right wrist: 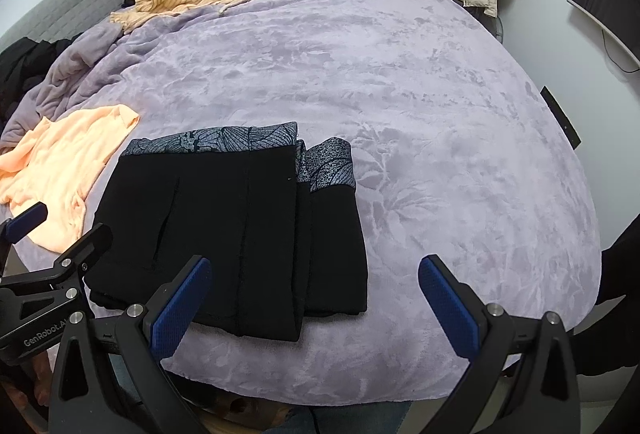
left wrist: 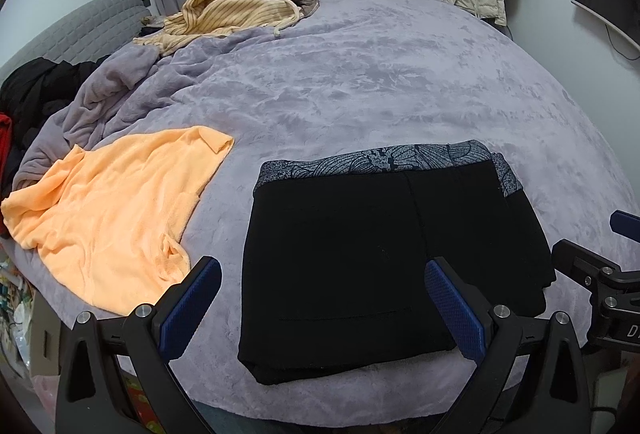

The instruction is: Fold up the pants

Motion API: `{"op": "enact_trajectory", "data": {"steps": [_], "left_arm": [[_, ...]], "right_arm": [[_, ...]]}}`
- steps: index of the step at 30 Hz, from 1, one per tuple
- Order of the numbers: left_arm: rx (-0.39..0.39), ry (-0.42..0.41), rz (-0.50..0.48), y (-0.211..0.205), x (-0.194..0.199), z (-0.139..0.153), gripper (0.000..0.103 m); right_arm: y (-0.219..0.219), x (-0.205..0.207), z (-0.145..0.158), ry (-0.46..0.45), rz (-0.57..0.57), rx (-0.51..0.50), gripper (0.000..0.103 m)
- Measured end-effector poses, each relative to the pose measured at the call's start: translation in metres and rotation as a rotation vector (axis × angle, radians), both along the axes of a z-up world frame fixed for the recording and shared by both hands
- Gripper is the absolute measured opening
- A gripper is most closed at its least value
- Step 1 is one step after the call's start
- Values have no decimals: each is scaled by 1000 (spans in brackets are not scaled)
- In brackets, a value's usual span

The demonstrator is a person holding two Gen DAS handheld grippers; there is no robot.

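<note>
Pants: black pants (left wrist: 360, 254) with a grey patterned waistband (right wrist: 224, 138) are laid folded into a compact rectangle near the front edge of the bed (right wrist: 400, 94), left of its middle.
Fold state: the layers are stacked unevenly; a narrower panel is seen sticking out on the right side of the stack, its waistband offset.
Left gripper (left wrist: 322, 304): held above the front edge with jaws spread wide, nothing between them.
Right gripper (right wrist: 316, 300): also spread wide and empty, held over bare blanket just right of the stack.
Step judged: tidying or a last fold.
Doing it well: the protruding right panel is best pinched through all layers, lifted low, and laid flush.
Nearby: an orange garment (left wrist: 112, 210) is spread toward the left edge, clear of the stack.
</note>
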State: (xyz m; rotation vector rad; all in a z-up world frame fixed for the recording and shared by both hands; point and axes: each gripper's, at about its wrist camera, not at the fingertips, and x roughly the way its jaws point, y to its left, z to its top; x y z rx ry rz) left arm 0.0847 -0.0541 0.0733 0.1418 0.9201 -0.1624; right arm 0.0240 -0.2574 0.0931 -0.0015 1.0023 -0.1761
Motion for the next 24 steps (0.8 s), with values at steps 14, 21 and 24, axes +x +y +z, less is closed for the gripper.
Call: {"op": "enact_trajectory", "data": {"steps": [14, 21, 24], "left_arm": [[13, -4, -1, 0, 2, -1, 102], [10, 1, 3, 2, 2, -3, 102], [14, 1, 6, 3, 1, -4, 102]], "right_arm": [[1, 1, 0, -1, 1, 0, 103], [2, 1, -3, 3, 1, -3, 103], [2, 1, -3, 3, 3, -3, 103]]}}
